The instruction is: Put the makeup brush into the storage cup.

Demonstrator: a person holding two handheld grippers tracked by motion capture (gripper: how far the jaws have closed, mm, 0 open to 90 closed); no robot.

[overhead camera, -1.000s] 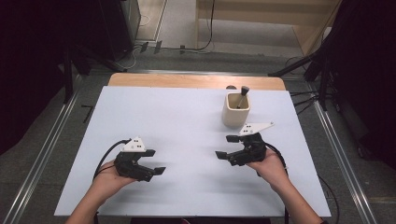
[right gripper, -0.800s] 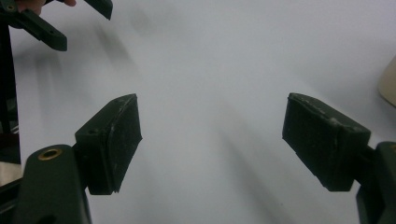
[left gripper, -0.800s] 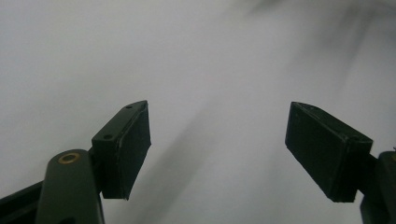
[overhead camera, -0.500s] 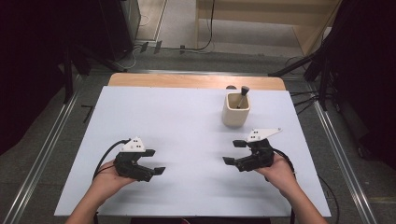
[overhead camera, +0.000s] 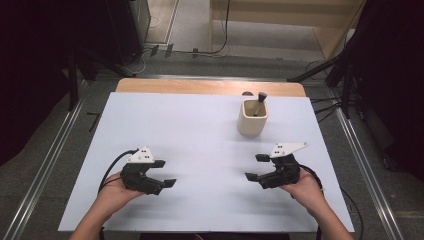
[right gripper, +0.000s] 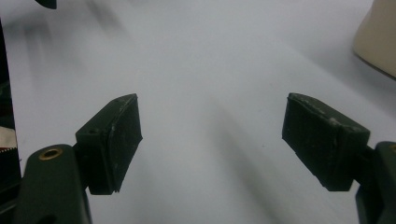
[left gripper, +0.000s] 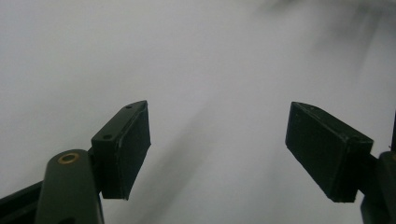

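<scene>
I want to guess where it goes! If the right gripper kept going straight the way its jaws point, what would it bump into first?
Probably nothing but bare white table. The right gripper points left across it, jaws open, and the cream cup sits off to one side. Farther along is the left gripper, though depth is hard to judge.

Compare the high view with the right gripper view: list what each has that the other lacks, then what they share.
High view alone: both hands, the left tool held open, a dark-tipped brush standing in the cream cup, the wooden table edge and the floor beyond.

Right gripper view alone: a close look at the right tool, its two black pads wide apart with nothing between them.

Shared: the white tabletop, the right tool and the cup, which in the right gripper view is just a cream corner at the upper right.
</scene>
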